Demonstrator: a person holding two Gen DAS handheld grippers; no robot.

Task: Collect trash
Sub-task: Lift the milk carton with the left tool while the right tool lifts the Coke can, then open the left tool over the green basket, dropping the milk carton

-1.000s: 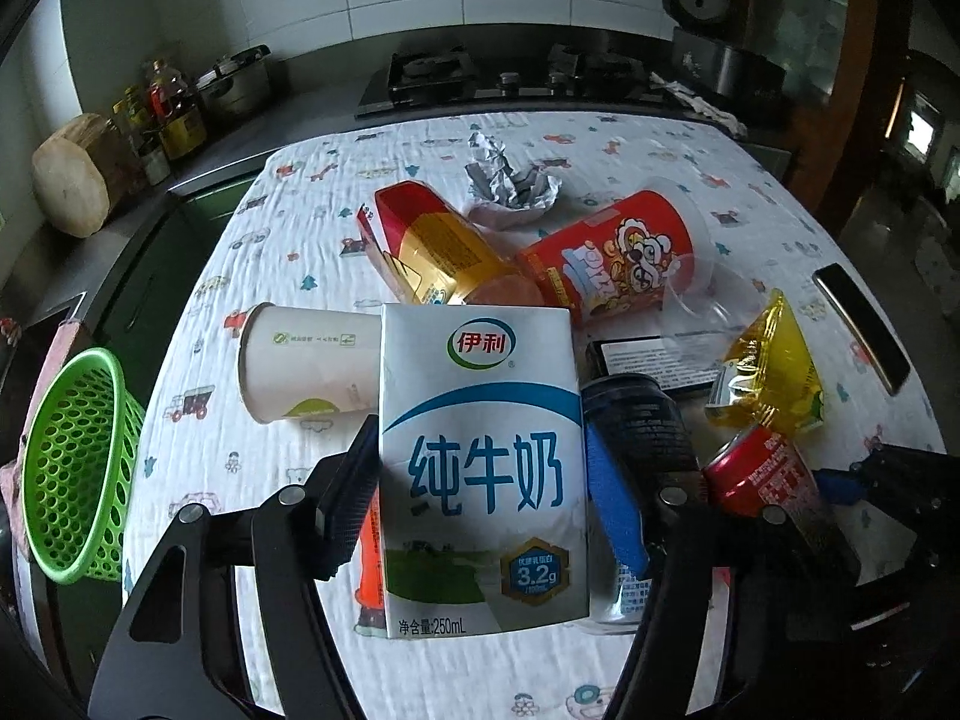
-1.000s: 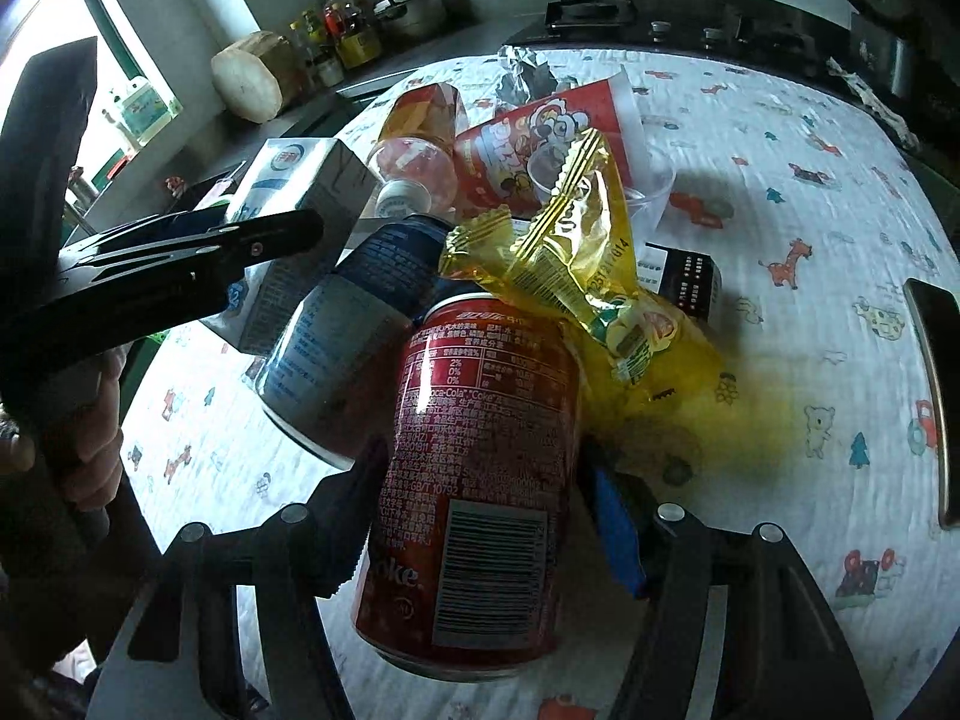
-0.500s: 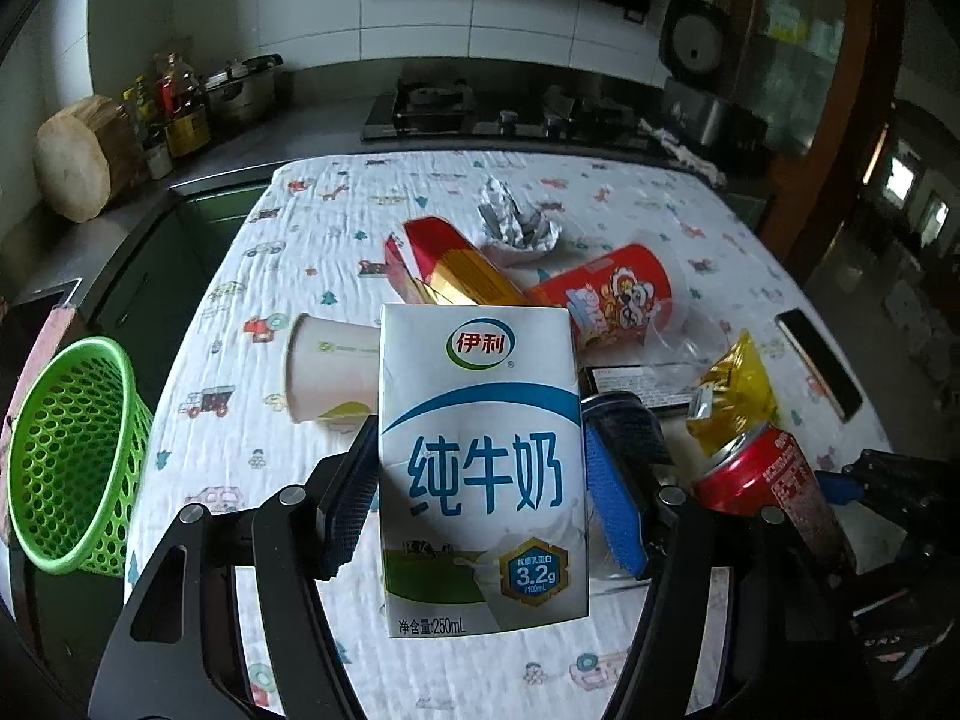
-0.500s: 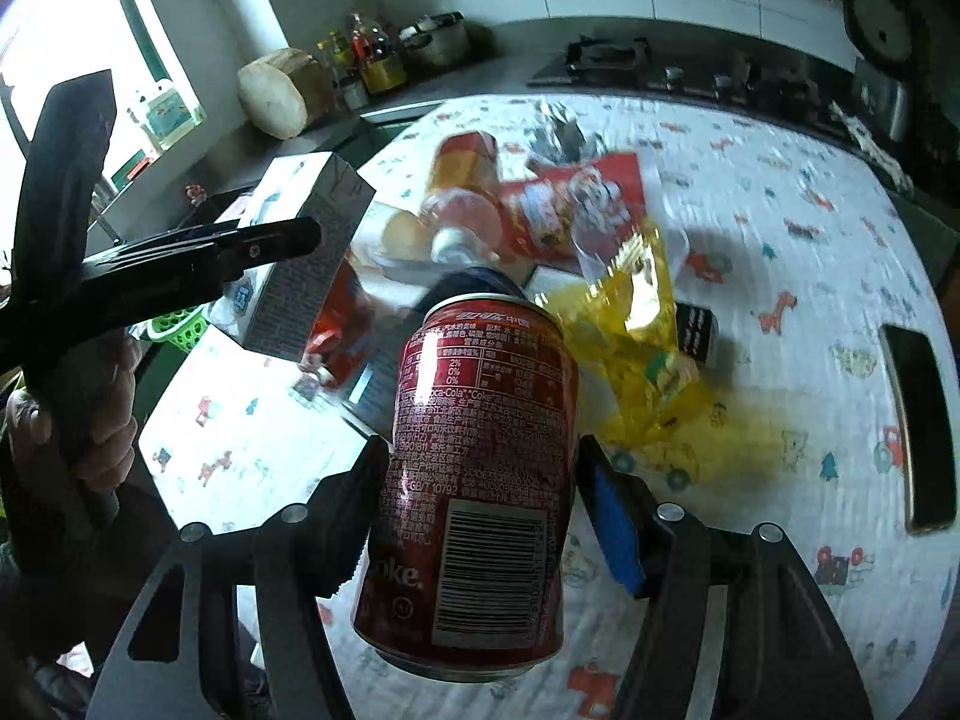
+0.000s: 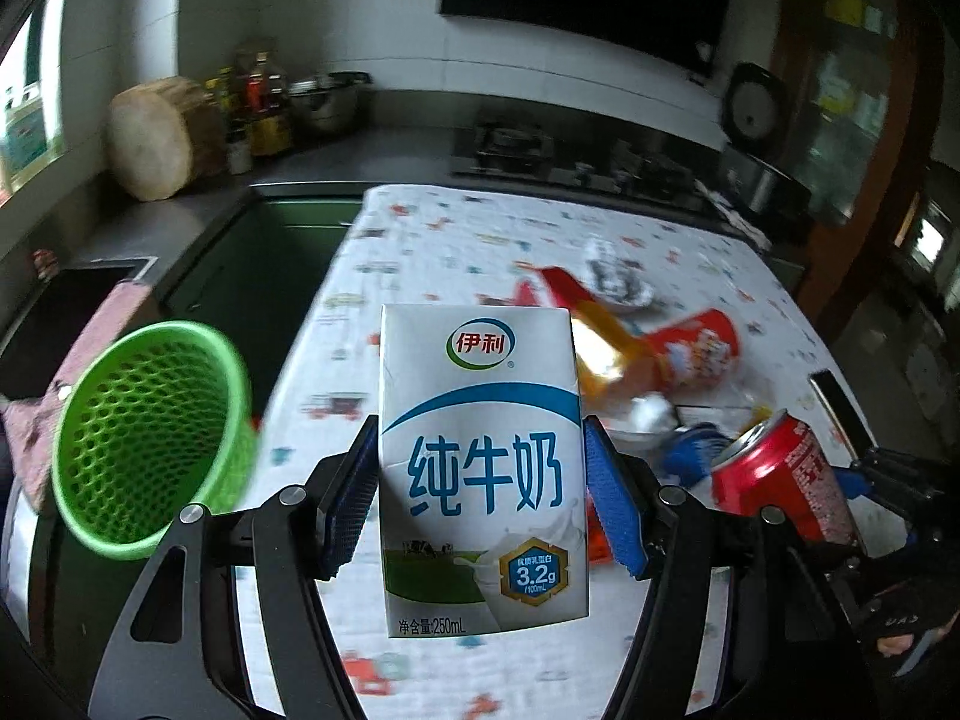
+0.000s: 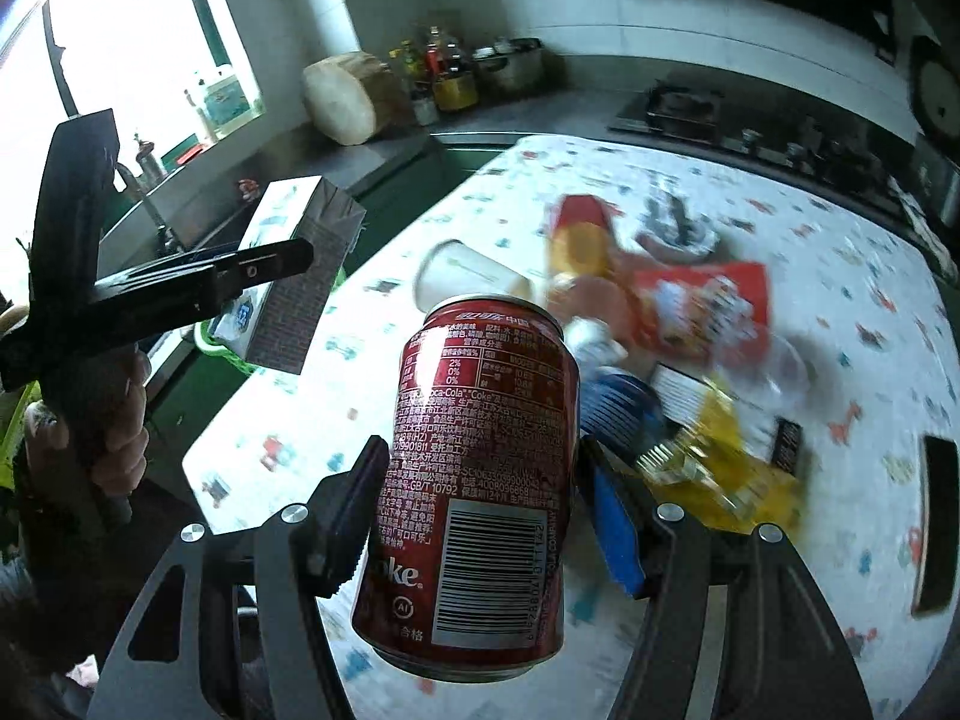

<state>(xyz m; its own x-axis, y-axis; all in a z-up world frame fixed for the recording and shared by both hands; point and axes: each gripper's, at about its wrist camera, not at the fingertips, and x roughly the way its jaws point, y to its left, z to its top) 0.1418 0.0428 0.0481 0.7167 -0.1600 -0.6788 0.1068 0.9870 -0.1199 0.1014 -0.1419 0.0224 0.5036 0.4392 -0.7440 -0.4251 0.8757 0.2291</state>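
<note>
My left gripper (image 5: pixel 480 492) is shut on a white and blue milk carton (image 5: pixel 483 468), held upright above the table's left part. A green mesh basket (image 5: pixel 144 438) stands lower left of it, beyond the table edge. My right gripper (image 6: pixel 480 498) is shut on a red cola can (image 6: pixel 480 480), lifted over the table. That can (image 5: pixel 786 480) also shows at the right in the left wrist view. From the right wrist camera the left gripper's fingers (image 6: pixel 258 267) and the carton (image 6: pixel 294 282) appear at the left, with a hand (image 6: pixel 117 420) on the handle.
On the patterned tablecloth (image 6: pixel 840 252) lie a paper cup (image 6: pixel 468 282), a red snack tub (image 6: pixel 702 312), a red and gold packet (image 6: pixel 579 240), crumpled foil (image 6: pixel 678 228), a yellow wrapper (image 6: pixel 720 474), a blue can (image 6: pixel 618 414) and a black phone (image 6: pixel 936 522). Counter and stove run behind.
Both grippers rose with their loads and swung left. The green basket now looms larger beside the carton. The trash pile has dropped farther back and to the right.
</note>
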